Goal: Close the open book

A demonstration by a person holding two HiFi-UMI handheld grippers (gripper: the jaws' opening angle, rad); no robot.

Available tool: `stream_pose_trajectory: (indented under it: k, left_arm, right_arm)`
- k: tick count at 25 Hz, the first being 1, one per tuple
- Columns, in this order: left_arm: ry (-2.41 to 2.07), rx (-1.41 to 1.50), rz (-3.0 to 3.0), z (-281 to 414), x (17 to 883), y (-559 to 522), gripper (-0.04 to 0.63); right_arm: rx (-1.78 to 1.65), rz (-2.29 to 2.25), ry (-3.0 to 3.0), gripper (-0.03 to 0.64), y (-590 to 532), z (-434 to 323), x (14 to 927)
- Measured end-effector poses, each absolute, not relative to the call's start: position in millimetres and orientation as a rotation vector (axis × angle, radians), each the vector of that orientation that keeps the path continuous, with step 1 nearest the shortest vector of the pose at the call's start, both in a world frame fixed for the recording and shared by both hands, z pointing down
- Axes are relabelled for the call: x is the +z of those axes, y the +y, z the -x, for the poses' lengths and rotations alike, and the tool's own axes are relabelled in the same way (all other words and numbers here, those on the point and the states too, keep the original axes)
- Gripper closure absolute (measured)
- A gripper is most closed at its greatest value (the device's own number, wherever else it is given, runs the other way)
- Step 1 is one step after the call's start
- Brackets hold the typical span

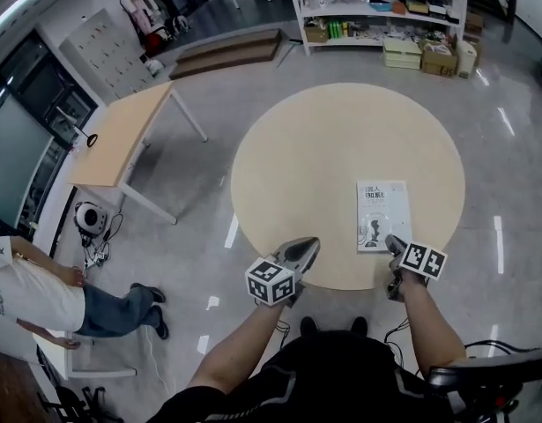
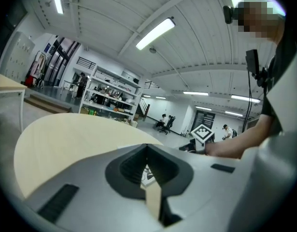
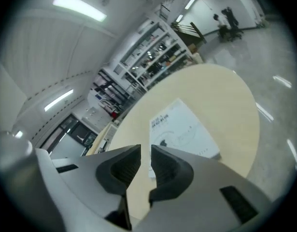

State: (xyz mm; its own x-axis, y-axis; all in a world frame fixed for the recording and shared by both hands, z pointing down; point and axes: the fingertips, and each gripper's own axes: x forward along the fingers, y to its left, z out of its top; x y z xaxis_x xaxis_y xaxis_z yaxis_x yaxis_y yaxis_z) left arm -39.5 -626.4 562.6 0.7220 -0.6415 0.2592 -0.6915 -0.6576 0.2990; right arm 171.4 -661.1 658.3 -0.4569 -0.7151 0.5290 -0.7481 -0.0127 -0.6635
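Observation:
A white book (image 1: 382, 216) lies closed, cover up, on the right side of the round pale table (image 1: 297, 148). My right gripper (image 1: 392, 241) hovers just above the book's near right corner. In the right gripper view its jaws (image 3: 146, 151) stand a little apart with nothing between them, and the book (image 3: 182, 129) lies just ahead on the table (image 3: 225, 91). My left gripper (image 1: 311, 245) hangs over the table's near edge, left of the book. Its jaws (image 2: 147, 148) meet at the tips and hold nothing. The right gripper's marker cube (image 2: 202, 133) shows at that view's right.
A rectangular wooden table (image 1: 121, 135) stands at the left, with a small device and cables (image 1: 90, 218) on the floor by it. A person (image 1: 41, 298) sits at the lower left. White shelves (image 1: 376, 7) line the far wall, and low wooden steps (image 1: 226, 51) lie to their left.

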Motion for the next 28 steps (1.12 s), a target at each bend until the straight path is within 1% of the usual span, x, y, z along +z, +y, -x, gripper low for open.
stream_pose_trajectory:
  k: [1, 3, 5, 10, 14, 19, 28]
  left_arm:
    - [-1.030, 0.173, -2.575, 40.4, 553.2, -625.4, 0.598]
    - [-1.030, 0.145, -2.616, 40.3, 533.6, -623.5, 0.598]
    - [-1.027, 0.124, -2.647, 38.0, 515.0, -621.5, 0.598]
    - [-1.028, 0.069, -2.723, 26.4, 470.2, -617.9, 0.598]
    - [-1.060, 0.030, -2.740, 21.3, 452.6, -608.2, 0.598]
    - [-1.078, 0.091, -2.756, 18.9, 447.4, -584.7, 0.598]
    - [-1.132, 0.095, -2.755, 42.4, 449.5, -534.8, 0.598]
  right_arm:
    - [1.388, -1.591, -2.266, 0.552, -664.5, -171.5, 633.7]
    - [1.136, -1.533, -2.409, 0.593, -668.3, -171.9, 584.5]
    - [0.916, -1.483, -2.523, 0.617, -667.6, -172.4, 538.7]
    - [0.583, -1.427, -2.647, 0.617, -655.3, -180.1, 467.9]
    - [0.489, -1.381, -2.670, 0.617, -639.6, -181.6, 455.5]
    - [0.378, -1.292, -2.652, 0.617, -621.4, -177.6, 458.3]
    - [0.283, -1.270, -2.685, 0.617, -591.1, -161.8, 454.5]
